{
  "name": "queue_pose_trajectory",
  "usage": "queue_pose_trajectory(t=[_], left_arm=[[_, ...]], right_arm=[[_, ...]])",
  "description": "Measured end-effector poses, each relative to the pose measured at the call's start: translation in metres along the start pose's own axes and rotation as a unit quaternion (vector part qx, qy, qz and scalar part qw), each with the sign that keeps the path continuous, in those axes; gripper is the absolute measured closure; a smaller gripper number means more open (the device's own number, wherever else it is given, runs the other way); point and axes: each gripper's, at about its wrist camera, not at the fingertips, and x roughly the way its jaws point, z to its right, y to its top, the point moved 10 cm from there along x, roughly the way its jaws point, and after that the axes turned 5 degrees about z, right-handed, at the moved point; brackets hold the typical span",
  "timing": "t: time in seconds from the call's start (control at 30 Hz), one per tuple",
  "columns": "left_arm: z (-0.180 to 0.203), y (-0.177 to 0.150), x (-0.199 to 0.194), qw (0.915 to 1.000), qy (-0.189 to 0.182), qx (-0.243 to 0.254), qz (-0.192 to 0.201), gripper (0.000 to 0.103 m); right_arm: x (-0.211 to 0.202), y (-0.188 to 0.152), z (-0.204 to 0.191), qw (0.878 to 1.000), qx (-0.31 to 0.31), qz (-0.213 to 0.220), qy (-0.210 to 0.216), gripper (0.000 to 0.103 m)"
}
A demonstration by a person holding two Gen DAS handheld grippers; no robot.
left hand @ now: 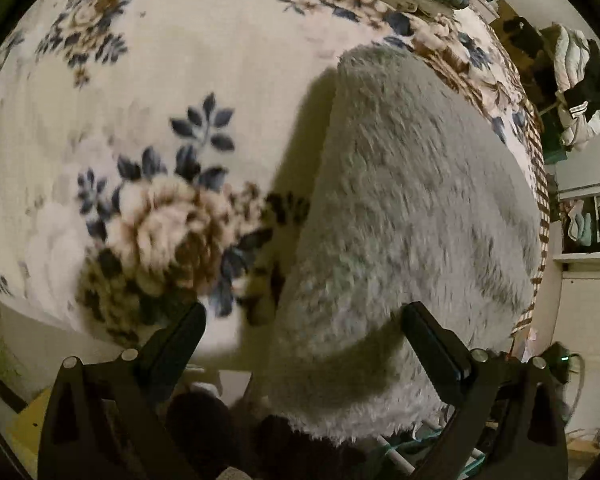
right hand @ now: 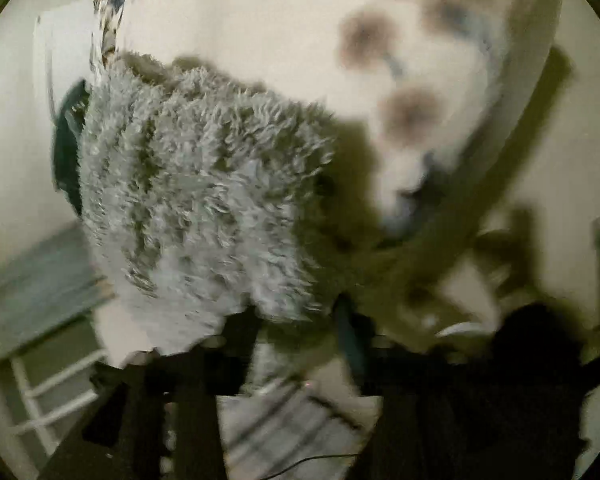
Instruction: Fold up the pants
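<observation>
So the fuzzy grey pants [left hand: 412,208] lie on the floral blanket [left hand: 148,92]. Left gripper [left hand: 304,340] is spread wide around their edge. Right gripper [right hand: 296,320] too blurry, can't tell

No lettering, label, brand mark or number can be read in either wrist view. The fluffy grey fleece pants [left hand: 412,216] carry no visible tag or print, and the cream blanket with blue and brown flowers [left hand: 140,128] shows only its floral pattern. The right wrist view is too blurred for any writing to be made out on the things around the bed.
</observation>
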Motion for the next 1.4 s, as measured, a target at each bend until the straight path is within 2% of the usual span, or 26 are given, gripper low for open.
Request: queue_pose_trajectory(t=[0.07, 0.13, 0.2, 0.23, 0.27, 0.3, 0.37, 0.47, 0.53, 0.6, 0.67, 0.7, 0.73, 0.77, 0.8, 0.83, 1.03, 1.07, 1.13, 1.17, 1.27, 1.4], left_arm=[[0.002, -0.005, 0.001, 1.0, 0.002, 0.006, 0.0, 0.001], [0.003, -0.009, 0.002, 0.9999, 0.004, 0.013, 0.001, 0.001], [0.003, -0.013, 0.006, 0.9997, 0.012, 0.023, -0.002, 0.001], [0.003, -0.014, 0.008, 0.9995, 0.016, 0.028, -0.003, 0.001], [0.001, -0.018, 0.01, 0.9991, 0.022, 0.035, -0.006, 0.001], [0.0, -0.022, 0.013, 0.9986, 0.031, 0.042, -0.01, 0.001], [-0.002, -0.033, 0.017, 0.9975, 0.039, 0.053, -0.024, 0.001], [-0.004, -0.048, 0.02, 0.9966, 0.036, 0.061, -0.041, 0.001], [-0.006, -0.054, 0.021, 0.9967, 0.034, 0.056, -0.048, 0.001], [-0.002, -0.05, 0.014, 0.9978, 0.021, 0.045, -0.043, 0.001], [0.003, -0.043, 0.005, 0.9989, 0.005, 0.038, -0.029, 0.001], [0.009, -0.035, -0.001, 0.9993, -0.01, 0.034, -0.015, 0.001], [0.013, -0.029, -0.004, 0.9993, -0.019, 0.032, -0.005, 0.001], [0.017, -0.022, -0.005, 0.999, -0.031, 0.033, 0.007, 0.001], [0.02, -0.018, -0.004, 0.9987, -0.036, 0.036, 0.012, 0.001], [0.024, -0.013, 0.001, 0.9982, -0.045, 0.036, 0.014, 0.001], [0.038, 0.005, 0.045, 0.9945, -0.104, 0.012, 0.004, 0.001], [0.041, 0.006, 0.049, 0.9936, -0.112, 0.011, 0.001, 0.001], [0.044, 0.007, 0.062, 0.9917, -0.128, 0.011, -0.004, 0.001], [0.042, 0.006, 0.063, 0.9905, -0.137, 0.009, -0.007, 0.001], [0.04, 0.008, 0.072, 0.9852, -0.17, -0.013, -0.015, 0.001], [0.043, 0.008, 0.067, 0.9821, -0.187, -0.019, -0.009, 0.003]], right_arm=[[-0.017, 0.002, -0.019, 0.999, -0.026, 0.017, 0.015, 0.049], [-0.025, 0.007, -0.024, 0.999, -0.023, 0.028, 0.019, 0.037], [-0.021, 0.015, -0.028, 0.999, -0.006, 0.033, 0.023, 0.037], [-0.019, 0.018, -0.025, 0.999, -0.002, 0.039, 0.016, 0.053], [-0.022, 0.022, -0.023, 0.998, 0.002, 0.062, 0.009, 0.077], [-0.018, 0.025, -0.027, 0.998, 0.002, 0.067, 0.0, 0.098], [-0.033, 0.022, -0.03, 0.996, -0.008, 0.086, -0.024, 0.098], [-0.053, 0.012, -0.026, 0.991, -0.036, 0.096, -0.083, 0.099], [-0.047, 0.008, -0.017, 0.991, -0.042, 0.076, -0.1, 0.099], [-0.038, 0.006, -0.017, 0.995, -0.04, 0.045, -0.085, 0.097], [-0.039, 0.009, -0.028, 0.996, -0.051, 0.034, -0.068, 0.089], [-0.041, 0.011, -0.031, 0.996, -0.061, 0.034, -0.06, 0.074], [-0.042, 0.011, -0.033, 0.996, -0.067, 0.036, -0.051, 0.05], [-0.043, 0.012, -0.037, 0.996, -0.071, 0.039, -0.033, 0.039], [-0.041, 0.012, -0.038, 0.997, -0.072, 0.036, -0.017, 0.024], [-0.035, 0.012, -0.039, 0.997, -0.071, 0.026, 0.002, 0.015], [0.011, 0.007, -0.031, 0.996, -0.065, -0.012, 0.057, 0.012], [0.016, 0.007, -0.032, 0.996, -0.065, -0.011, 0.067, 0.012], [0.022, 0.008, -0.036, 0.994, -0.075, -0.008, 0.085, 0.004], [0.021, 0.009, -0.037, 0.993, -0.076, -0.006, 0.093, 0.004], [0.018, 0.009, -0.043, 0.991, -0.074, 0.0, 0.116, 0.004], [0.024, 0.012, -0.062, 0.989, -0.091, 0.0, 0.118, 0.005]])
